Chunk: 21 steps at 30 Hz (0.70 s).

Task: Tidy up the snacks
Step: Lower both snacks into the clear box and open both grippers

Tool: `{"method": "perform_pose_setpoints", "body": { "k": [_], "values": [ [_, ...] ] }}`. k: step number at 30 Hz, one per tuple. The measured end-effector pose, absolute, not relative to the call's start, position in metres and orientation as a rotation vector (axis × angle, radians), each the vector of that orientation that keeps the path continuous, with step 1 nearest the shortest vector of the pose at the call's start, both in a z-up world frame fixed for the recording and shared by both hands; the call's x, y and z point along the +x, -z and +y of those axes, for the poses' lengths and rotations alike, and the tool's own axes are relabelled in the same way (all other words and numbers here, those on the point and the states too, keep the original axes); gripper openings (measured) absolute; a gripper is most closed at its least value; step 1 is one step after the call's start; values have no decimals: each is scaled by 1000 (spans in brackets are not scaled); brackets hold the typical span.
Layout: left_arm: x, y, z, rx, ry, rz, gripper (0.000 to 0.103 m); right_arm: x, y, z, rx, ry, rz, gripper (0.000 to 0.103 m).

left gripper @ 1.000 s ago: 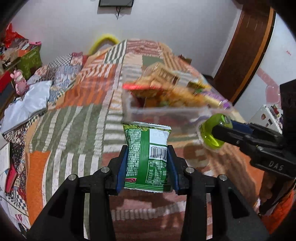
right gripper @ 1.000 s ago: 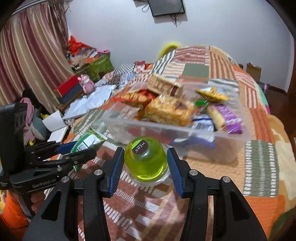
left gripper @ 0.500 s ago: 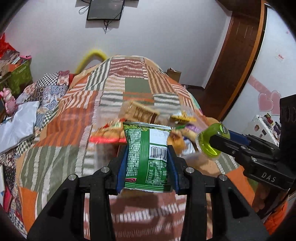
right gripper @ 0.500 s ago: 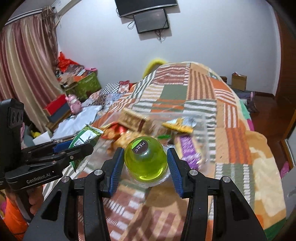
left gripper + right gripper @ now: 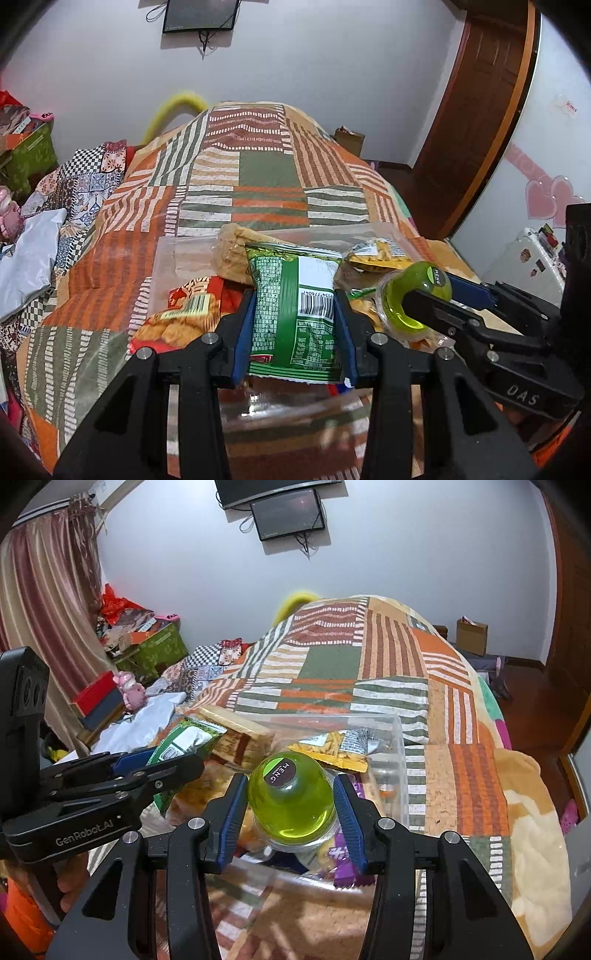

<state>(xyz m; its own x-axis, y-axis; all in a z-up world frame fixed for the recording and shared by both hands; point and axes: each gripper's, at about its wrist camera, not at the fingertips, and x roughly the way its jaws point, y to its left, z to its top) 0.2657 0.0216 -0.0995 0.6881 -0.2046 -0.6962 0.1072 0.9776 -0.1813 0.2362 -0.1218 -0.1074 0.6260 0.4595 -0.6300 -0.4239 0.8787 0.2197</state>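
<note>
Clutter lines the bed's left edge: a white plastic bag (image 5: 26,254), a pink toy (image 5: 130,691) and a green box (image 5: 159,650). A patchwork quilt (image 5: 258,173) covers the bed, and on it a clear plastic bin (image 5: 391,760) holds a red snack pack (image 5: 184,314), a wafer pack (image 5: 236,734), a yellow pack (image 5: 336,749) and a purple pack (image 5: 343,867). The left gripper (image 5: 293,325) hangs over the bin's near left part, its jaws pinching a green snack bag (image 5: 295,306) upright by its side edges, barcode facing the camera. Just to its right, the right gripper (image 5: 290,805) has its jaws clamped on a round green jelly cup (image 5: 291,805) with a dark label, above the bin's near right part.
</note>
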Motion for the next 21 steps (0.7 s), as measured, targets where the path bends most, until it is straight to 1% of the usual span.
{"method": "perform_pose_setpoints", "body": {
  "k": [6,8,10,13,16,21],
  "values": [
    [270,106,16,-117,157,795,40,237,109,-122,53,-505,736,44],
    [269,107,15,-112,154,797,44,236,109,-121,47,-503,738,44],
    [267,106,15,-111,151,796,52,236,108,-121,43,-497,738,44],
    [262,102,14,-114,155,785,52,234,103,-122,36,-492,726,44],
    [255,94,15,-129,163,769,52,229,96,-125,45,-496,710,48],
    [234,74,18,-137,163,721,52,216,81,-132,51,-498,677,48]
  ]
}}
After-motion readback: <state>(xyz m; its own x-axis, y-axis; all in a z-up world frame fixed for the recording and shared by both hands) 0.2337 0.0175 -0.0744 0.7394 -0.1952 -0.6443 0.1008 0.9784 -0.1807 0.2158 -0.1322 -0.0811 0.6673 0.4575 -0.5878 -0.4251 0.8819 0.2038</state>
